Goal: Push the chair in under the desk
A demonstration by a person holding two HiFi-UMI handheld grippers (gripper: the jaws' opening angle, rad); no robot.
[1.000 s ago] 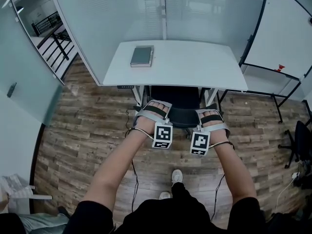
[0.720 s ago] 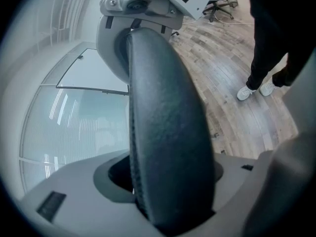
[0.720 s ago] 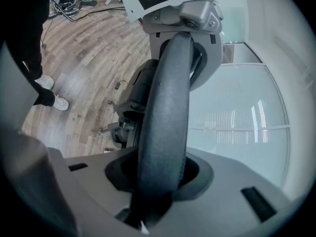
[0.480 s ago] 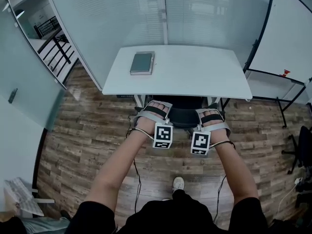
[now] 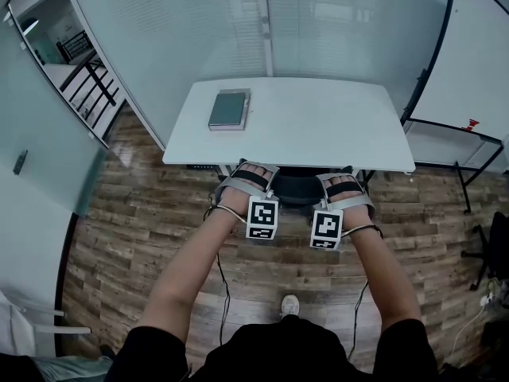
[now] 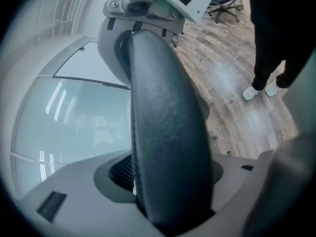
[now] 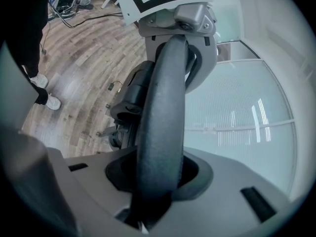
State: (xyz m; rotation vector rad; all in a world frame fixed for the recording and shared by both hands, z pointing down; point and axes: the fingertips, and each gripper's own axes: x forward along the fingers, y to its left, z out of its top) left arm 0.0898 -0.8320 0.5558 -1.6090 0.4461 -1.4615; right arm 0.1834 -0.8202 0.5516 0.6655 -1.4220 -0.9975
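A white worktop (image 5: 318,126) is set against a frosted glass wall (image 5: 199,30) on a wood-plank floor (image 5: 143,213). A grey book (image 5: 229,108) is laid flat towards its far left corner. The black chair (image 5: 298,188) is tucked mostly beneath the worktop's near edge, with only its back seen. The back's padded rim is pinched between the fingers of the left gripper (image 5: 251,173) and, just beside it, those of the right gripper (image 5: 342,180). A whiteboard (image 5: 477,54) on a dark frame is seen at the right.

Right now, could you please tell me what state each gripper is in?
The left gripper is closed on the chair.
The right gripper is closed on the chair too.
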